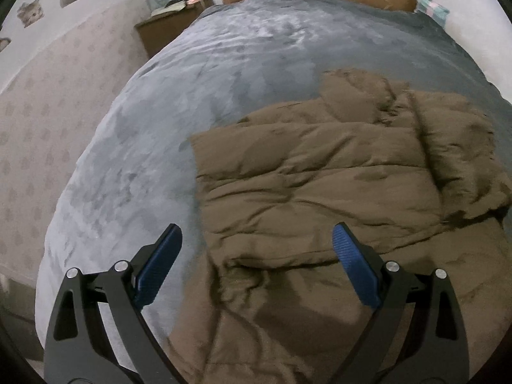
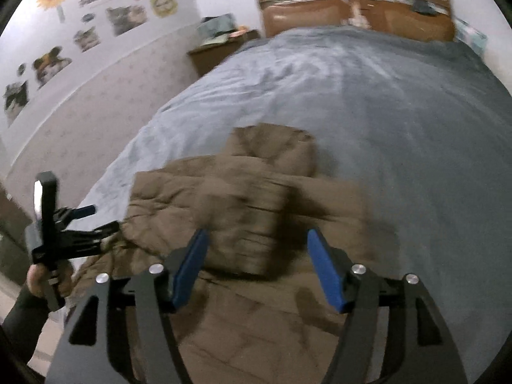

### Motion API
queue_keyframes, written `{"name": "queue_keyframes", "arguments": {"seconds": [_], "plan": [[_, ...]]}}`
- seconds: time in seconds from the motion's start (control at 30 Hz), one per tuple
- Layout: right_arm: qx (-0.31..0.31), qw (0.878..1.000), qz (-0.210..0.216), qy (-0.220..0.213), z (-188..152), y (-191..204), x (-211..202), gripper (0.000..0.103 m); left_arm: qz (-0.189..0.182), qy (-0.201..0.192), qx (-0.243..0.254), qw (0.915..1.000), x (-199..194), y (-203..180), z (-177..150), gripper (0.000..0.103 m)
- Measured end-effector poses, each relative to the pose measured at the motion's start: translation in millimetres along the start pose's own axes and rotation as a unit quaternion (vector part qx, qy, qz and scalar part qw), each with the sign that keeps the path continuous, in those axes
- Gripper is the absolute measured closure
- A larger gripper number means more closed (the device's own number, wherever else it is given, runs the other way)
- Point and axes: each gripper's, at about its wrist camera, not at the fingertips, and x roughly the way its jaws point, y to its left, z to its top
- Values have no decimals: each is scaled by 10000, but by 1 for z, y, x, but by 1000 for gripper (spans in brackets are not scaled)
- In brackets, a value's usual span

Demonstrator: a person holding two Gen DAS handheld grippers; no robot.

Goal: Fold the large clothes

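Note:
A brown quilted puffer jacket lies spread on the grey-blue bed cover, its hood pointing towards the headboard. One sleeve is folded across the right side of it. My left gripper hangs open above the jacket's lower left part, nothing between its blue pads. In the right wrist view the jacket is blurred, with a folded sleeve lying across its middle. My right gripper stands open above that sleeve, holding nothing. The left gripper shows at the left edge, held by a hand in a dark sleeve.
The bed cover stretches to a brown wooden headboard. A brown bedside cabinet with items on top stands at the left of the bed. The wall on the left carries animal pictures and a sunflower decal.

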Motion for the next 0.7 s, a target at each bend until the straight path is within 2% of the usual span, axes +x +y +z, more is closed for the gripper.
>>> {"name": "queue_keyframes", "arguments": {"seconds": [0.17,0.3,0.43,0.57,0.63,0.67,0.7], "plan": [[358,9978,-527,160,-21,-54,-1,37,-216,-129,263,9993,-11,-36,5,7],[483,9958,-707,316,-36,-79,2,37,-332,-151,458,9983,-13,-64,8,6],[626,9948,-683,419,-46,-93,9,37,-571,-122,495,9971,-10,-87,12,6],[759,9947,-463,520,-51,-96,22,37,-754,-151,650,9949,-8,-114,14,6],[713,9949,-415,582,-52,-92,29,39,-775,-131,741,9941,-2,-124,16,7],[668,9950,-416,614,-52,-90,33,45,-781,-107,766,9939,1,-128,17,7],[642,9951,-386,646,-54,-89,33,55,-792,-76,793,9937,4,-131,18,17]]}}
